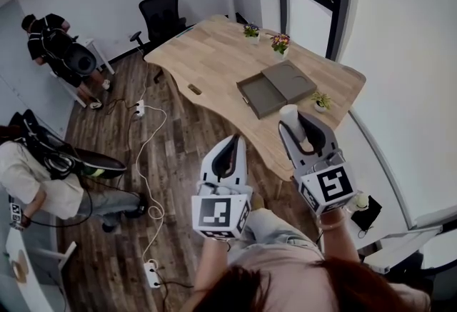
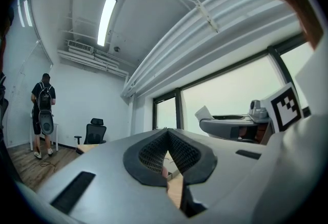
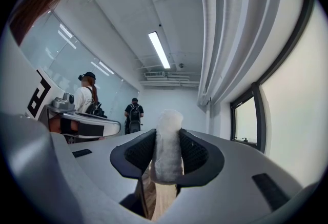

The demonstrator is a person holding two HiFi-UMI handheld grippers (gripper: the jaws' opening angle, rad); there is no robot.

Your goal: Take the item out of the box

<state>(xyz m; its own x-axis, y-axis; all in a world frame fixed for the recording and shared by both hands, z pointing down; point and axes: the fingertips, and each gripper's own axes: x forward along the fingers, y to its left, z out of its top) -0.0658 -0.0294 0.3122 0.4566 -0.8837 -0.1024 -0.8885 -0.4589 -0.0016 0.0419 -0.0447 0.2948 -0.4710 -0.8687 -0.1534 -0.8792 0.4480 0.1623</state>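
My right gripper (image 1: pixel 295 125) is held up in the air, near the table's front edge, shut on a white, soft-looking roll (image 1: pixel 290 116). In the right gripper view that white roll (image 3: pixel 168 141) stands upright between the dark pads (image 3: pixel 193 152) and sticks out past the right gripper (image 3: pixel 168 155). Behind it on the wooden table (image 1: pixel 207 53) the grey box (image 1: pixel 258 95) lies open, with its lid (image 1: pixel 289 79) beside it. My left gripper (image 1: pixel 230 148) hovers to the left over the floor, its jaws together and nothing in them. The left gripper (image 2: pixel 166 152) shows the same in its own view.
Three small potted plants (image 1: pixel 280 43) stand on the table, one (image 1: pixel 320 101) just right of the box. A black office chair (image 1: pixel 161 12) sits at the far end. Cables and a power strip (image 1: pixel 140 109) lie on the wood floor. People are at the left (image 1: pixel 53 39).
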